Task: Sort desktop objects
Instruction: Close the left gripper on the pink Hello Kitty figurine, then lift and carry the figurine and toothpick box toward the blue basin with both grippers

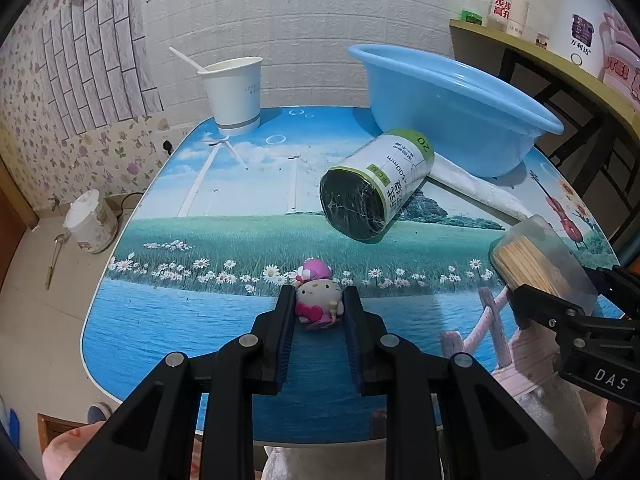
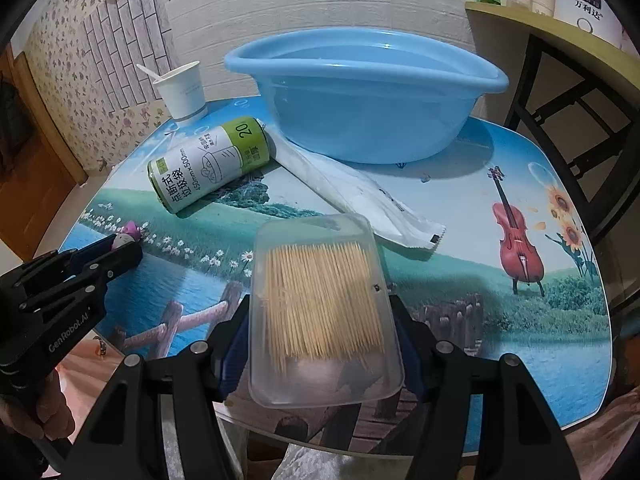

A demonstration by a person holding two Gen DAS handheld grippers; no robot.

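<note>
Both grippers loaded: left gripper (image 1: 319,304) pinches the toy cat (image 1: 319,298), right gripper (image 2: 322,312) clamps the toothpick box (image 2: 322,312) across its short sides — basin (image 2: 472,70) lies straight ahead of the right jaws, nearer that hand.

Desktop things we see, mid-sort

We see a pink-hatted cat figurine (image 1: 319,295) upright, a clear toothpick box (image 2: 322,316) tilted above the surface, a green-labelled bag roll (image 2: 208,164) lying on its side, and a blue basin (image 2: 360,92) behind.
</note>
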